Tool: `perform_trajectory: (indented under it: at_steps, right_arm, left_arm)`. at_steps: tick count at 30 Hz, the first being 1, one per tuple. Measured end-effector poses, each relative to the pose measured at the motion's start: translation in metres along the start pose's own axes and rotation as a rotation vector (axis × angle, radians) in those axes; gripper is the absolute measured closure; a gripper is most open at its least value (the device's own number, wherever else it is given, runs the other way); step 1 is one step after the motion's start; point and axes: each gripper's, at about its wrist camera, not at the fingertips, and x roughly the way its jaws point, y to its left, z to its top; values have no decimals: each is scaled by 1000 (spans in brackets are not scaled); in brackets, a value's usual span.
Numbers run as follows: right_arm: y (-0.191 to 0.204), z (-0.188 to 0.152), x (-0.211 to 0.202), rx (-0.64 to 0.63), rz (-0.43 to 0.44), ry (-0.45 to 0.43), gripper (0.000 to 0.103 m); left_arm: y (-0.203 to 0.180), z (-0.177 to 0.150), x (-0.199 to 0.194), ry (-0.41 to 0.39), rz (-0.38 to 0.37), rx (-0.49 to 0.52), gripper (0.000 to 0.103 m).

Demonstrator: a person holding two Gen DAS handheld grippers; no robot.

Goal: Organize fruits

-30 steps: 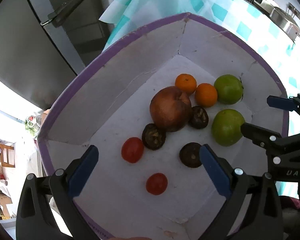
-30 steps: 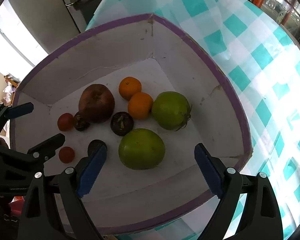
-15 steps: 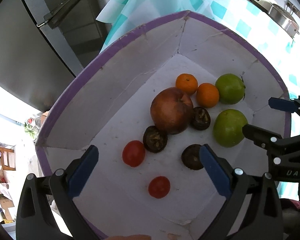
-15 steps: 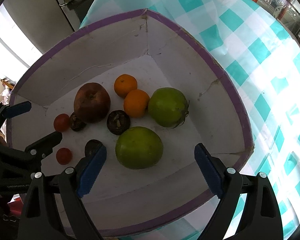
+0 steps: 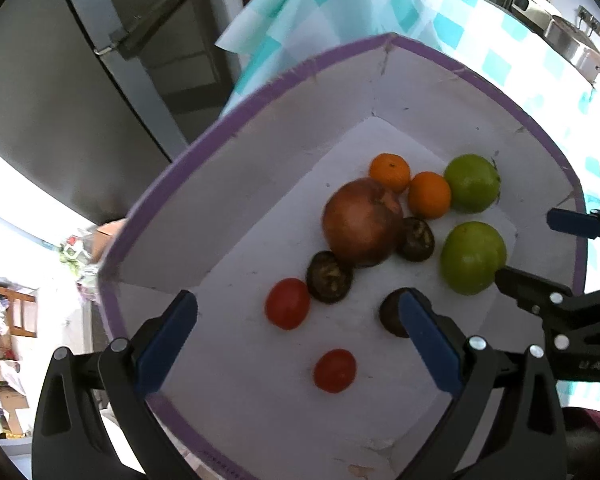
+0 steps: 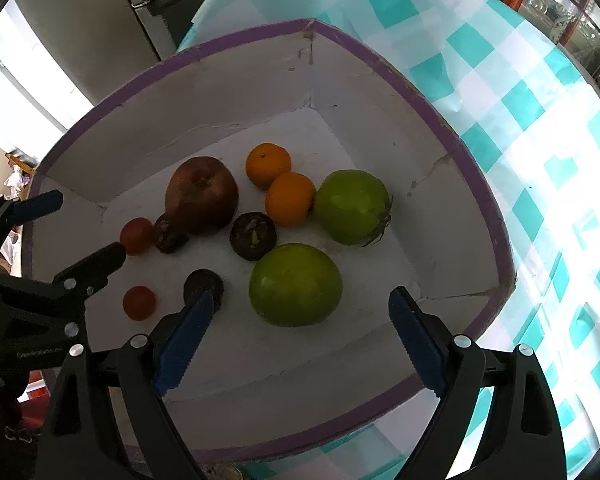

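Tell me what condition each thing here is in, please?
White cardboard box with purple rim: open-topped, holding all the fruit.
Large brown-red apple: discoloured, stem up.
Two orange tangerines: intact, touching.
Two green tomatoes: whole.
Left gripper: open, empty.
Right gripper: open, empty.

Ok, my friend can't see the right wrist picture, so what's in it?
A white cardboard box with a purple rim holds two green tomatoes, two oranges, a brown apple, dark fruits and small red tomatoes. The open right gripper hovers above the nearer green tomato.
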Motion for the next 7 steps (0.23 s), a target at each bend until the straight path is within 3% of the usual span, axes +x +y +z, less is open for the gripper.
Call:
perform_trajectory:
  at_steps: [7]
  right_arm:
    - [0,-16,-24,6,46,-72,16]
  left_arm:
    - [-4,-15,-19,-12,47,-19,2]
